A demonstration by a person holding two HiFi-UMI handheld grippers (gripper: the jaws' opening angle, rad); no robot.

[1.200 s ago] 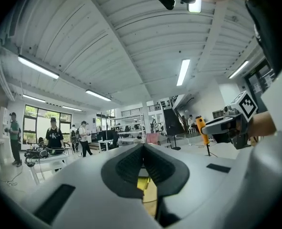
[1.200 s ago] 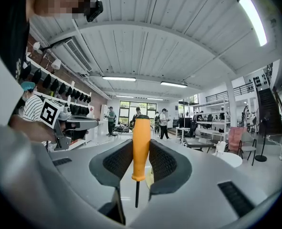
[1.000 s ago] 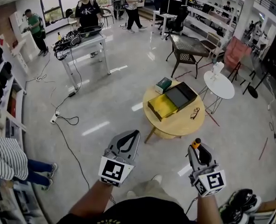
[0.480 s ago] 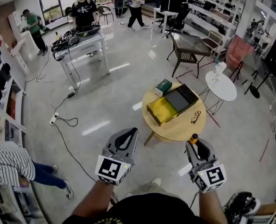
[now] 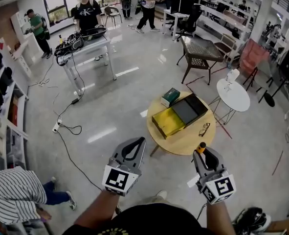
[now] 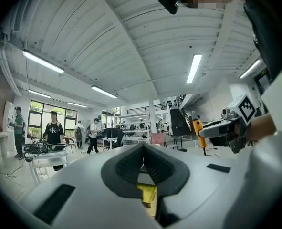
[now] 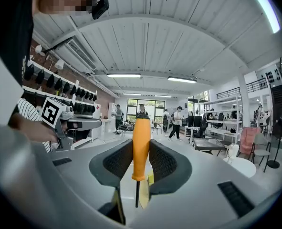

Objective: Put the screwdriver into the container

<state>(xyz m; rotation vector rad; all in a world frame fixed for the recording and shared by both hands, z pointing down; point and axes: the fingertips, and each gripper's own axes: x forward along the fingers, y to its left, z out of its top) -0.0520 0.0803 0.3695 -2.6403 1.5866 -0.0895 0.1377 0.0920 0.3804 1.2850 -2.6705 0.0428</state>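
Both grippers have drawn nearer the round table. Right gripper clamps the orange screwdriver by its handle; the head view hides its shaft. Left gripper is closed on nothing. The yellow container lies by the tabletop's left edge, a mere sliver behind the left gripper's jaws in its own view.

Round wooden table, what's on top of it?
On the table: an open container, one half yellow, one dark, a green box and glasses. Anything under the container is covered.
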